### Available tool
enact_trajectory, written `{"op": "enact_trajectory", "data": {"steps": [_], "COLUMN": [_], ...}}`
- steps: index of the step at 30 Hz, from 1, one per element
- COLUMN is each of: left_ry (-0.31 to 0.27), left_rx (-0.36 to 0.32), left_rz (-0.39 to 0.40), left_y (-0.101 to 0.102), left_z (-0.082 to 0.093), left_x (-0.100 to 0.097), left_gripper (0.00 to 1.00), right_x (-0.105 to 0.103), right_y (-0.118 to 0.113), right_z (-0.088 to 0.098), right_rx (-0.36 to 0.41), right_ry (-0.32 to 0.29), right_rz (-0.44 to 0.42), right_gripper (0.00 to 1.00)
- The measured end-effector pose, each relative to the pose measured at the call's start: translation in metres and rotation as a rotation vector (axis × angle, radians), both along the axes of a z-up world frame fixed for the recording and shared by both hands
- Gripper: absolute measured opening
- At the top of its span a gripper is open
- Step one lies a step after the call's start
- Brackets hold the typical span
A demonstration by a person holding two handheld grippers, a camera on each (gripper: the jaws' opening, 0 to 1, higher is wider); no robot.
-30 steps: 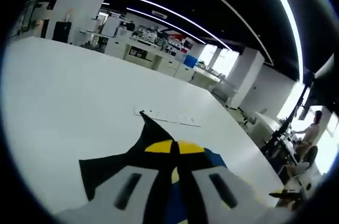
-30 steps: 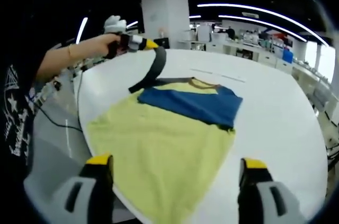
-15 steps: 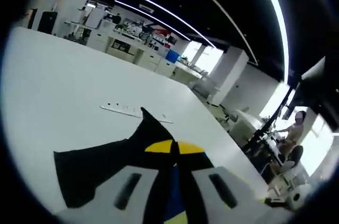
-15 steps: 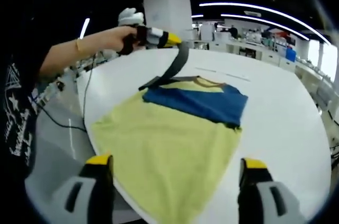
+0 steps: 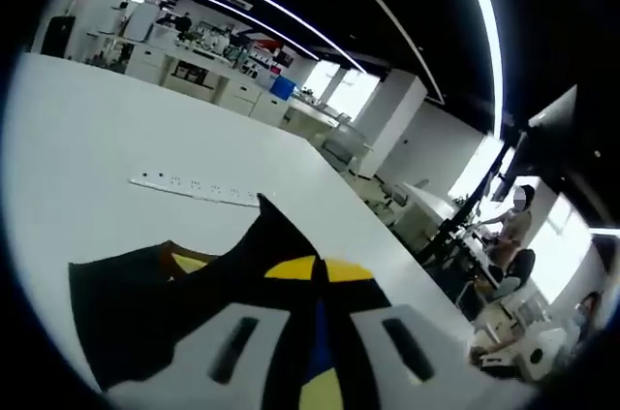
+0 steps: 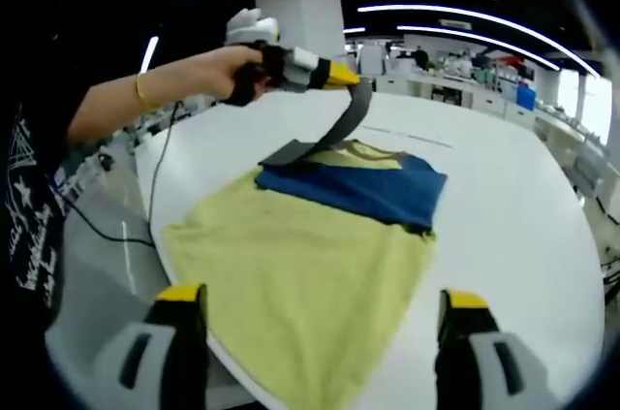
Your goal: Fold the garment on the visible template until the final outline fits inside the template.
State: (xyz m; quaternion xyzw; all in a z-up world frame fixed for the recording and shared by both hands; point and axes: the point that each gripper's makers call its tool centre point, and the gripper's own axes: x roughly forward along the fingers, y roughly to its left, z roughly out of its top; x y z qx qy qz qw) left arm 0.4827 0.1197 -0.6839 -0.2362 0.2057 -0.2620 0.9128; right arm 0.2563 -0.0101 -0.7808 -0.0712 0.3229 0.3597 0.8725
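A yellow garment [image 6: 300, 274] lies flat on the white table [image 6: 504, 197], with a blue part [image 6: 358, 187] folded across its far end. A person's hand holds my left gripper [image 6: 349, 76] above the collar, shut on the dark sleeve [image 6: 334, 134], which hangs from it in a lifted strip down to the table. In the left gripper view the sleeve [image 5: 145, 303] spreads out black under the closed yellow-tipped jaws of my left gripper [image 5: 320, 272]. My right gripper [image 6: 320, 328] hovers open over the near hem, with nothing between its fingers.
A long white strip [image 5: 194, 189] lies on the table beyond the garment, and it is the white strip [image 6: 392, 133] in the right gripper view too. The table's near edge [image 6: 165, 274] curves close to the hem. A person's forearm [image 6: 145, 100] reaches in from the left. Desks and seated people stand far off.
My left gripper has carried the dark sleeve to the right, from the garment's left side to above the collar. My right gripper has stayed open in place.
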Motion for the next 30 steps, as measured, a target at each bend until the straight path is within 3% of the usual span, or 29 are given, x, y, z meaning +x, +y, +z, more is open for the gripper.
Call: {"op": "enact_trajectory", "data": {"steps": [6,19,25,30], "left_ry": [-0.013,0.018,0.048,0.079], "left_rx": [-0.007,0.027,0.05,0.12], "left_rz": [-0.059,-0.162,-0.213,-0.255], "left_y": [-0.021,-0.07,-0.091,-0.1], "left_z": [0.001,-0.025,-0.042,-0.072], "left_x": [-0.006,-0.028,-0.044,-0.056], "left_gripper": [0.0,0.0,0.0,0.0], "right_x": [-0.001,-0.004,-0.005,-0.008], "right_y": [-0.003,-0.01,-0.014,-0.016], "right_z": [-0.003,-0.007,-0.008,-0.011], "right_rx": [-0.008,-0.015,-0.016,-0.017], "right_ry": [0.008,0.023,0.028,0.036], "right_rz": [-0.006,-0.02,-0.03,-0.035], "right_gripper": [1.0,1.0,1.0,1.0]}}
